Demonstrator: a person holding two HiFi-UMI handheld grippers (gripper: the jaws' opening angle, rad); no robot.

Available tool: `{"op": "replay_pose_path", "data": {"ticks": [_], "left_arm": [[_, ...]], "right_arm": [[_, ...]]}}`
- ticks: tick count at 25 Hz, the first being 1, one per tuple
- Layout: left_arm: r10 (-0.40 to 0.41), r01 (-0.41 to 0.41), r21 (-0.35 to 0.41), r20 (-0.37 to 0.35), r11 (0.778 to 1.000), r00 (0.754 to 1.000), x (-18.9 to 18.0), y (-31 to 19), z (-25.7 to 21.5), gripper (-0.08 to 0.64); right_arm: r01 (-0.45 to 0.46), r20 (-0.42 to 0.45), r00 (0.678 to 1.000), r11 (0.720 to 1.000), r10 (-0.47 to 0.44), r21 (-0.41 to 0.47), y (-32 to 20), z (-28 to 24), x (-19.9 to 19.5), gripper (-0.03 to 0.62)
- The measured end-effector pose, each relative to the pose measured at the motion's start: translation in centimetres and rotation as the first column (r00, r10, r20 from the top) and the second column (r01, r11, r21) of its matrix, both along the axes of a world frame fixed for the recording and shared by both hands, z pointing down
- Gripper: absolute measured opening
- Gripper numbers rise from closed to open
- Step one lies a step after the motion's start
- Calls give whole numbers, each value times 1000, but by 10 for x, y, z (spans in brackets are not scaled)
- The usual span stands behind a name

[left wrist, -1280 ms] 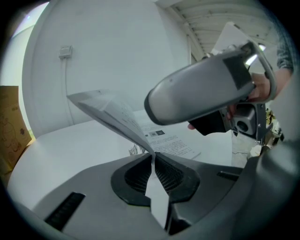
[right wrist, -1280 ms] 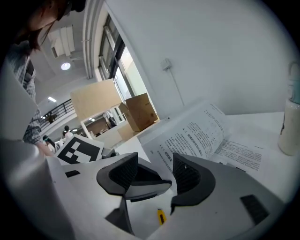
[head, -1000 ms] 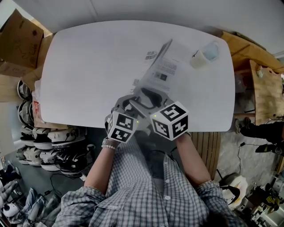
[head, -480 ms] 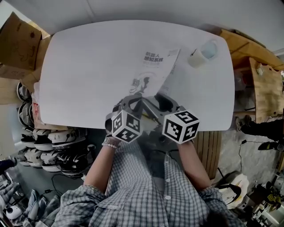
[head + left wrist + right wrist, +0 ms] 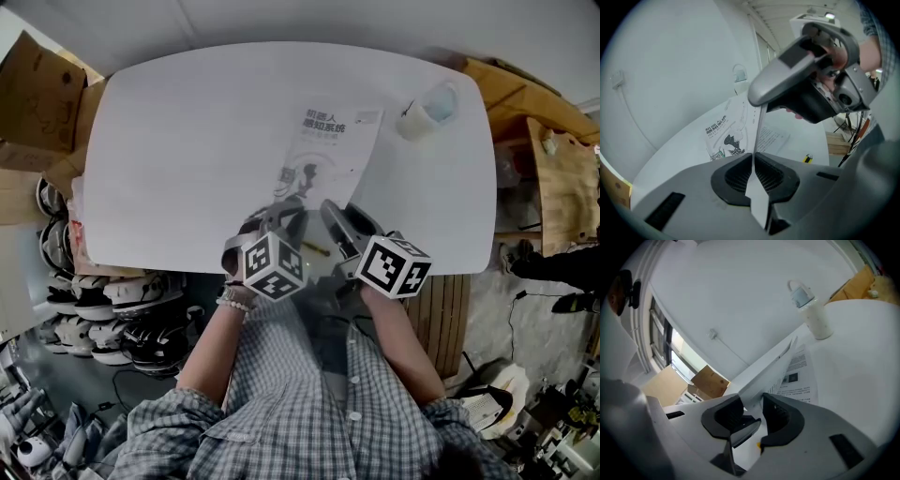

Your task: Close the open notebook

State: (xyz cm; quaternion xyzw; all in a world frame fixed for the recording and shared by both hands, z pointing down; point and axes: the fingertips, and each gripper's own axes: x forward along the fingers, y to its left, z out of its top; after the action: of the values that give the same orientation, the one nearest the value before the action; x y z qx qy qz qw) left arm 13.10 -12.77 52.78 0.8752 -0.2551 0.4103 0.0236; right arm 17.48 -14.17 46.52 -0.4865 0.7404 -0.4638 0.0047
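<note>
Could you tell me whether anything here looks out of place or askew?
Nothing is spilled or damaged. The notebook lies askew on the table, and its cover is raised rather than flat, pinched in the left hand-held gripper. The bottle stands upright.

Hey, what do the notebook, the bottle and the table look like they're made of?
The notebook looks like paper, matte white with dark print; its lifted sheet is thin edge-on. The bottle is probably plastic: milky white body, bluish cap with a loop. The table has a smooth white top, perhaps laminate or painted board; I can't tell which.
</note>
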Motion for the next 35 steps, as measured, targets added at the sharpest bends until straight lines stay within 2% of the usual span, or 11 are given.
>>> {"op": "replay_pose_path", "data": {"ticks": [1, 3, 7, 15, 22, 30, 32, 35], "left_arm": [[-1, 1, -8, -8, 1000, 1000, 0, 0, 0, 23], [1, -1, -24, -19, 1000, 1000, 0, 0, 0, 23], [18, -19, -49, -21, 999, 1000, 0, 3, 0, 43], [-74, 66, -93, -90, 993, 993, -23, 3, -12, 54], [-169, 153, -104, -168, 983, 971, -46, 5, -31, 54], [-197, 176, -110, -230, 978, 953, -58, 12, -49, 52], [-217, 191, -122, -261, 974, 941, -63, 12, -56, 52], [-257, 223, -139, -327, 965, 909, -70, 8, -69, 41]], "right_arm": [[-15, 1, 1000, 1000, 15, -10, 0, 1, 3, 125], [-25, -13, 1000, 999, 25, -23, 2, 3, 7, 90], [-70, -13, 998, 995, 69, -75, 11, 15, 17, 61], [-130, -46, 991, 978, 124, -165, 21, 51, 34, 54], [-187, -36, 982, 958, 183, -219, 25, 79, 43, 55], [-259, -81, 966, 938, 247, -229, 28, 85, 49, 71], [-272, -91, 962, 934, 258, -232, 30, 86, 50, 72], [-285, -106, 958, 929, 267, -235, 35, 87, 54, 72]]}}
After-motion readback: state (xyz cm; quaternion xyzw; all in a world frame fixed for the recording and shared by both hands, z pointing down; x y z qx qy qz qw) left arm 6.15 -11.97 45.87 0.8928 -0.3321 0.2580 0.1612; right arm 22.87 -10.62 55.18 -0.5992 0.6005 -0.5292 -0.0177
